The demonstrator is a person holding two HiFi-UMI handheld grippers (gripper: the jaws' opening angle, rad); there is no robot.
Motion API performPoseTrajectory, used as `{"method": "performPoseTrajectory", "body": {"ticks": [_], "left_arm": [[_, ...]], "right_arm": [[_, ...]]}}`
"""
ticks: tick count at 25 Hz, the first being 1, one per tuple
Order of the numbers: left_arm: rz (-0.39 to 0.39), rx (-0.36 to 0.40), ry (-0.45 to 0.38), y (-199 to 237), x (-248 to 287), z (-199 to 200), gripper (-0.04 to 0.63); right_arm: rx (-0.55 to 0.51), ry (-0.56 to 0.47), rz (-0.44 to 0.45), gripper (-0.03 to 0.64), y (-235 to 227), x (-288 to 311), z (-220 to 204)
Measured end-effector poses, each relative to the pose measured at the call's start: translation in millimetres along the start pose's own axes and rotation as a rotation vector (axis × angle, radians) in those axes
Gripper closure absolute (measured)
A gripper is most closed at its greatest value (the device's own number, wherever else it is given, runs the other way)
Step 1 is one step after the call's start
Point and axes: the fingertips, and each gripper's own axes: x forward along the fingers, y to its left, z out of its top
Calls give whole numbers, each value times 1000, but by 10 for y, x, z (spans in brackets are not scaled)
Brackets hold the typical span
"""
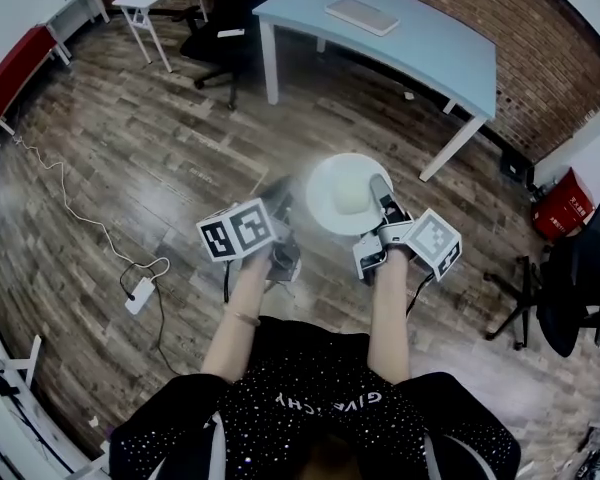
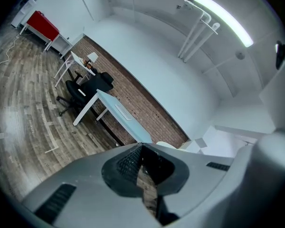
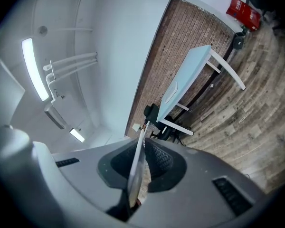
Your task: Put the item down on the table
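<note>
Edgewise, the plate (image 1: 318,190) sits pinched between right gripper (image 3: 140,150) fingers; left gripper (image 2: 142,150) fingers closed, empty.

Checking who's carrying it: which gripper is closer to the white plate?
Right. The right gripper is clamped on the white plate at its right rim; the left gripper is just beside its left edge.

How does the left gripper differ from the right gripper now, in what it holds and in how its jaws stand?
The right gripper is shut on the rim of a thin white round plate; the left gripper holds nothing. The left gripper's jaws meet at their tips; the plate's edge parts the right gripper's jaws. Both grippers carry a square-marker cube and point forward, side by side.
</note>
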Motion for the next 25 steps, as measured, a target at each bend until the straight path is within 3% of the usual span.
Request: {"method": "performPoseTrajectory", "body": {"ticks": [4,8,16,25], "left_arm": [[-13,-3,-2,87,382,350,584],[-26,-12,5,206,826,703,584],[-40,27,23,555,1760,1497,584],[-60,27,60,903,2371,1849,584]], "right_arm": [[39,-15,17,589,0,446,218],[11,-12,-5,589,-40,923,487],[24,-46,-1,589,-97,2021,941],[45,-83,-20,589,-282,2719,1161]]}}
